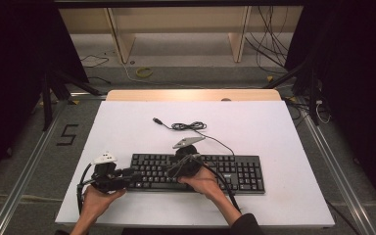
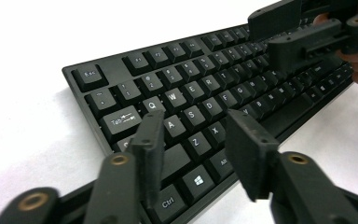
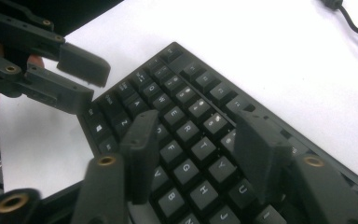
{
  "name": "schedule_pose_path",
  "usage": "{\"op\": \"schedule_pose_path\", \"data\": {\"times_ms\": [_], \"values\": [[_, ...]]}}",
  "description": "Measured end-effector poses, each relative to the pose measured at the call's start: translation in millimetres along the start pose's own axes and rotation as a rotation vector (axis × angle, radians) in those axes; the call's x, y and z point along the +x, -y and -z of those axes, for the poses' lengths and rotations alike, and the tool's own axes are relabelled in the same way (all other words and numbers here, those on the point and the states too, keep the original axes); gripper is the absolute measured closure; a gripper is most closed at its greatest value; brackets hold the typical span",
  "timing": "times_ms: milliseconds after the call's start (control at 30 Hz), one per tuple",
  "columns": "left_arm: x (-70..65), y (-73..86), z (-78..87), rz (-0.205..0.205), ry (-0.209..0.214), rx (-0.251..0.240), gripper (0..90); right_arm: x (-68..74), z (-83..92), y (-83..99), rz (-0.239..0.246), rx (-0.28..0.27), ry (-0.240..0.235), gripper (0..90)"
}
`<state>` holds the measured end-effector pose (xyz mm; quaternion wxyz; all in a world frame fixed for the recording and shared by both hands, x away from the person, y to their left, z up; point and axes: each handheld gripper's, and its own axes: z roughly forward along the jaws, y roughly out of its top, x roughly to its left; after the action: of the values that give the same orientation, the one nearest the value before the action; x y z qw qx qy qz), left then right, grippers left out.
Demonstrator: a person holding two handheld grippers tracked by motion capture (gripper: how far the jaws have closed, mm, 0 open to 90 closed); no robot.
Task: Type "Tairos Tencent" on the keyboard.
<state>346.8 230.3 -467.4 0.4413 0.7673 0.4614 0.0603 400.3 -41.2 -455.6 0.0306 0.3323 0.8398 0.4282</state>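
A black keyboard (image 1: 247, 171) lies across the near half of the white table (image 1: 274, 132). Its cable (image 1: 190, 126) runs back to a small coil and a USB plug (image 1: 156, 120). My left gripper (image 1: 131, 176) reaches in from the left, open, its jaws just above the keyboard's (image 2: 205, 79) left end around the A, Z and Ctrl keys. My right gripper (image 1: 174, 170) is also open, hovering over the keyboard's (image 3: 186, 93) R, T, F and G keys. Each sees the other: the right gripper (image 2: 284, 35) and the left gripper (image 3: 81, 79), both with nothing between the jaws.
White tabletop lies bare behind and to the right of the keyboard. A hand holds each gripper near the front edge. Beyond the table stand a wooden frame (image 1: 122, 39), floor cables (image 1: 269, 44) and a yellow ring (image 1: 144, 72); a "5" (image 1: 67, 134) marks the floor at left.
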Motion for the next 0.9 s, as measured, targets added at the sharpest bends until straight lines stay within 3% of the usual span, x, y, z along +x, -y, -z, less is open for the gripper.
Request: {"op": "schedule_pose_path", "data": {"times_ms": [567, 900], "values": [[-0.1, 0.8, -4.8, -0.049, -0.027, 0.066, 86.8, 2.9, -15.1, -4.1, 0.021, 0.034, 0.009, 84.0], [0.3, 1.1, -7.6, -0.055, -0.030, 0.091, 89.1, 2.0, -20.3, -2.8, 0.023, 0.058, 0.022, 90.0]]}}
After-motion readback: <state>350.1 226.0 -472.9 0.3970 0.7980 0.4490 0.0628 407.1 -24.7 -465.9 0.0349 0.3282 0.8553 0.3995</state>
